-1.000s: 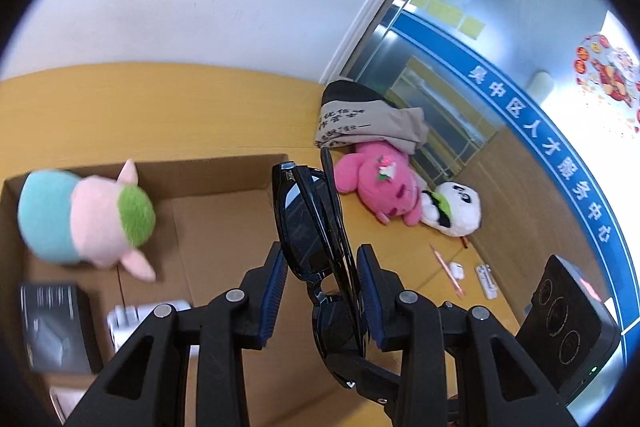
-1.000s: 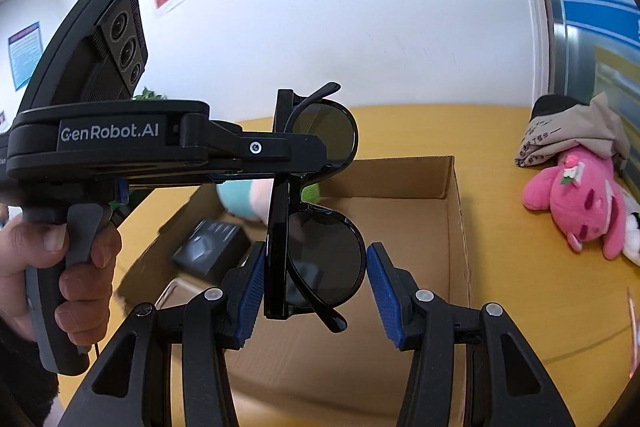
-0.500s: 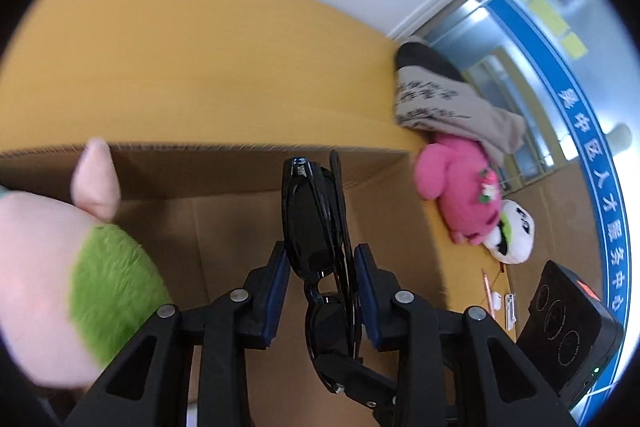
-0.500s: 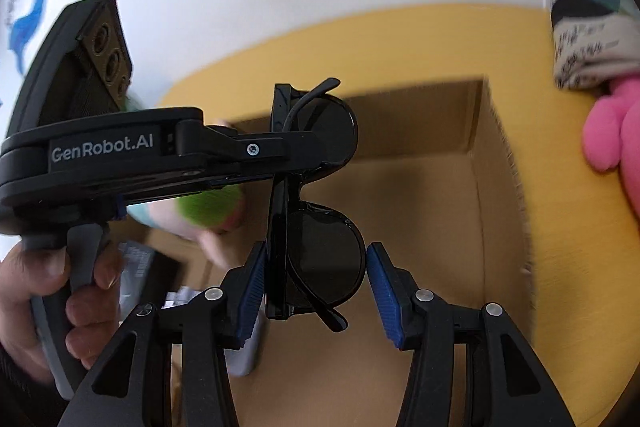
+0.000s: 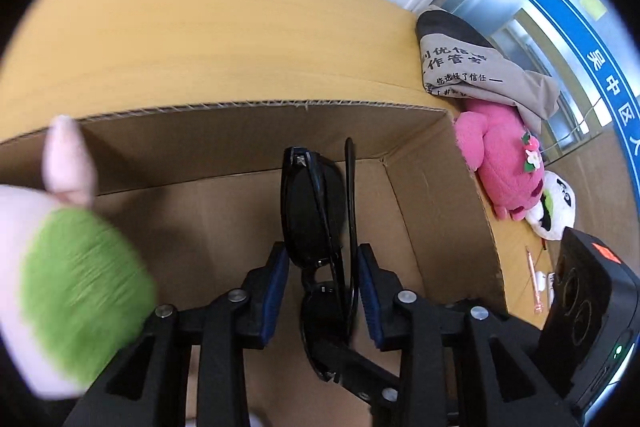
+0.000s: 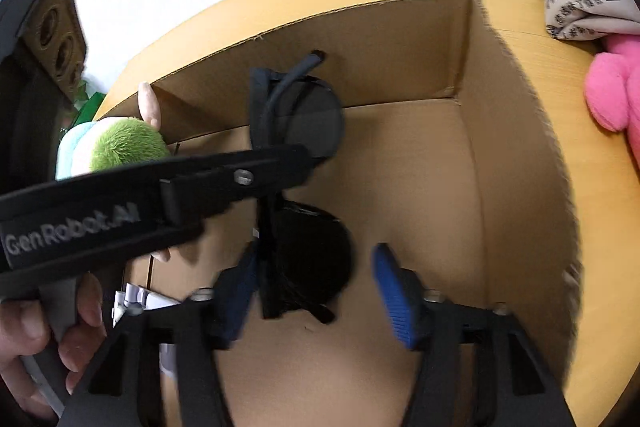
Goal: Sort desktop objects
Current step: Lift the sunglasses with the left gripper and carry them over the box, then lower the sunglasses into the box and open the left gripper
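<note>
Sunglasses lower, "GenRobot.AI" gripper alongside

Black sunglasses, folded with dark round lenses, are hanging upright inside the open cardboard box, one lens stacked above the other. One temple arm is sticking up toward the box's far wall. A plush toy with a green patch and pink ear is sitting in the box's left part. A pink plush and a panda plush are lying outside the box's right wall.
</note>
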`<action>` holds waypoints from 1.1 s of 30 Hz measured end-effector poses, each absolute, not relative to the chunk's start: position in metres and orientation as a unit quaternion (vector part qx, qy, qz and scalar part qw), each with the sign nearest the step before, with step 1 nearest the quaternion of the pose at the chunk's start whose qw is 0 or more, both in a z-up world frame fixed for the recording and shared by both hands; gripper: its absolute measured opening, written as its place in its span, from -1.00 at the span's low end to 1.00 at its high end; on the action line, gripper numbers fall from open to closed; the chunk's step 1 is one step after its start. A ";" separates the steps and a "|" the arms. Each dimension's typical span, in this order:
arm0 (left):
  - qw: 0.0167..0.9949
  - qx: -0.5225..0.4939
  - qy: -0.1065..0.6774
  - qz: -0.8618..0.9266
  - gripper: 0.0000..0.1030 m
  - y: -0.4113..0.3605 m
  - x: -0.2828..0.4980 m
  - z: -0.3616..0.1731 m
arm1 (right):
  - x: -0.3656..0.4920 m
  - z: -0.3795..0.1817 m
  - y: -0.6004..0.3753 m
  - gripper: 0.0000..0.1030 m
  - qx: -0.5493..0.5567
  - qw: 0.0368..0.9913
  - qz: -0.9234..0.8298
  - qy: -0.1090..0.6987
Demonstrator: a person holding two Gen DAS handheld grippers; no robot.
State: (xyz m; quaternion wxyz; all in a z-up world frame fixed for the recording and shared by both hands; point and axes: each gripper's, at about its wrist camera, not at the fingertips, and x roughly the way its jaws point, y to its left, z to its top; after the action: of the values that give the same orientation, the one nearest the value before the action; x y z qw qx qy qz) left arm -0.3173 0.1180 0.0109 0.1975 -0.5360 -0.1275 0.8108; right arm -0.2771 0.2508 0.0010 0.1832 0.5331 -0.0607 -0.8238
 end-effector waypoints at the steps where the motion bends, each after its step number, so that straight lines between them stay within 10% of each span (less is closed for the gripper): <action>1: 0.195 -0.530 -0.125 0.815 -0.27 0.116 -0.312 0.017 | -0.269 0.007 0.253 0.46 0.525 0.188 -0.828 -0.063; 11: 0.153 -0.327 -0.057 0.931 0.54 0.067 -0.148 0.119 | -0.099 0.089 0.259 0.99 0.359 0.247 -0.900 0.013; 33: -0.017 -0.297 -0.043 0.954 0.70 -0.004 0.015 0.012 | -0.013 0.012 0.243 1.00 0.254 0.150 -0.955 0.036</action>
State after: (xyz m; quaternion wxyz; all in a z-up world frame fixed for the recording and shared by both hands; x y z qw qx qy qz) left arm 0.0155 -0.0038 0.0118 -0.0167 -0.2973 -0.0430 0.9537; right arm -0.0131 0.2433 0.0120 0.1500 0.2538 0.0360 -0.9549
